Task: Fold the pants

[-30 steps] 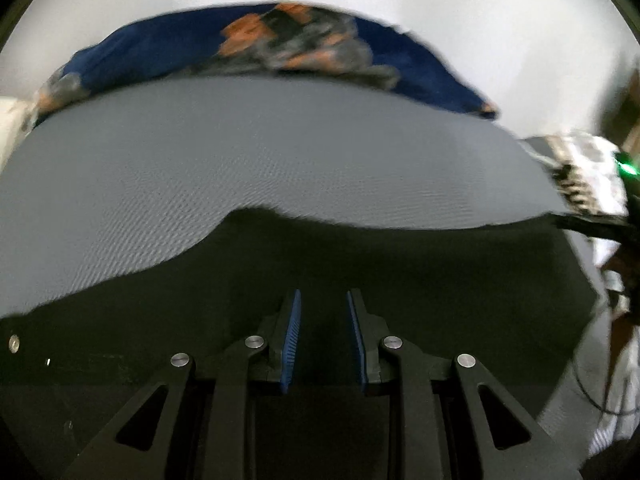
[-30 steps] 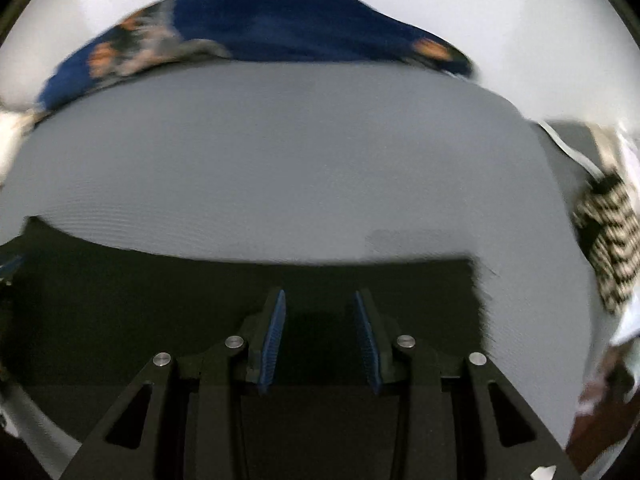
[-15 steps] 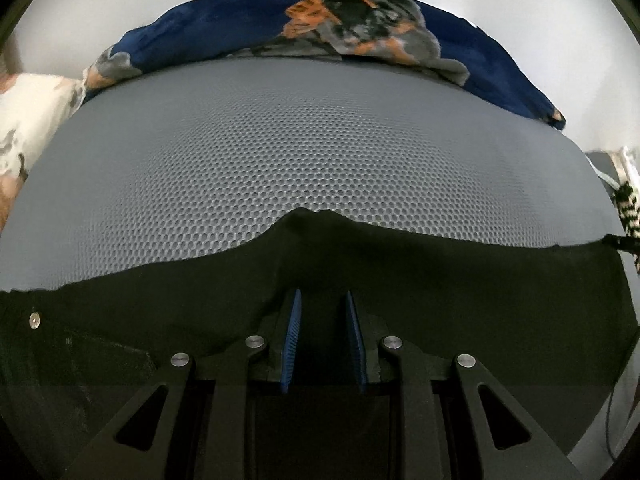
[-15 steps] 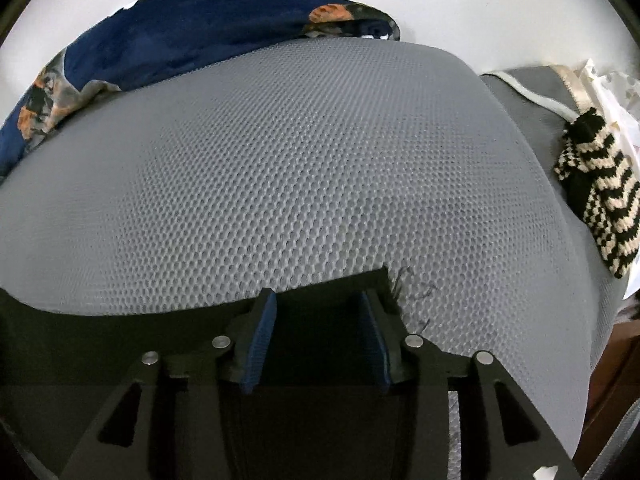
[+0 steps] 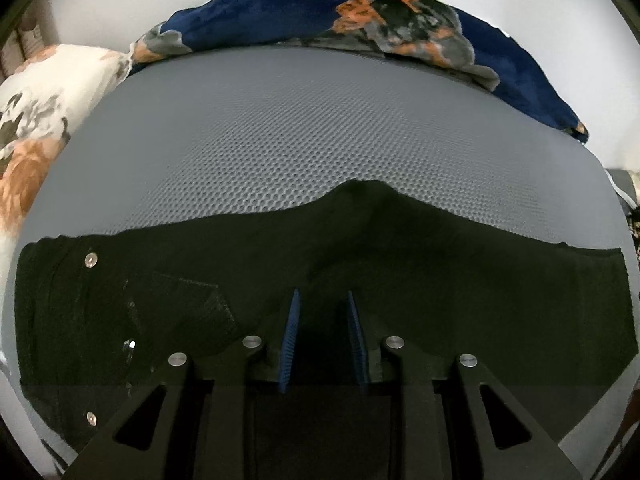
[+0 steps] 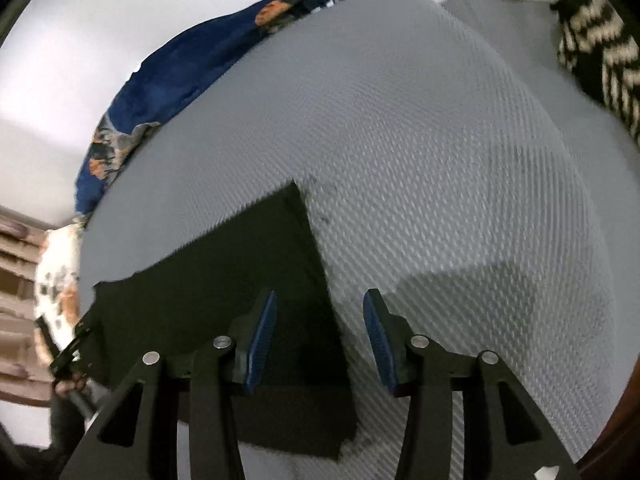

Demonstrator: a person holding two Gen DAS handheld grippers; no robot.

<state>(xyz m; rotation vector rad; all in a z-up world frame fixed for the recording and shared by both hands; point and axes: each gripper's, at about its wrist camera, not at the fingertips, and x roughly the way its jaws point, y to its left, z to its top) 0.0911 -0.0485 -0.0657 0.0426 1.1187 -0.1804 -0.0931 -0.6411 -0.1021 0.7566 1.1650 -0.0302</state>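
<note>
Black pants (image 5: 440,280) lie flat across the near part of a grey mesh mattress (image 5: 320,136), waist with metal rivets at the left. My left gripper (image 5: 323,300) hovers over the pants' middle, its blue-padded jaws a small gap apart and nothing between them. In the right wrist view the pants' leg end (image 6: 248,264) lies at the lower left. My right gripper (image 6: 320,300) is open wide over the leg's right edge, holding nothing.
A navy blanket with orange print (image 5: 400,16) lies along the mattress's far edge by a white wall. A floral pillow (image 5: 36,120) sits at the left. A black-and-cream knitted cloth (image 6: 600,48) lies at the right. The other gripper (image 6: 68,364) shows at the left edge.
The pants were laid down on the mattress. My right gripper opened wider, let go of the leg end and swung to the right. My left gripper drew back a little.
</note>
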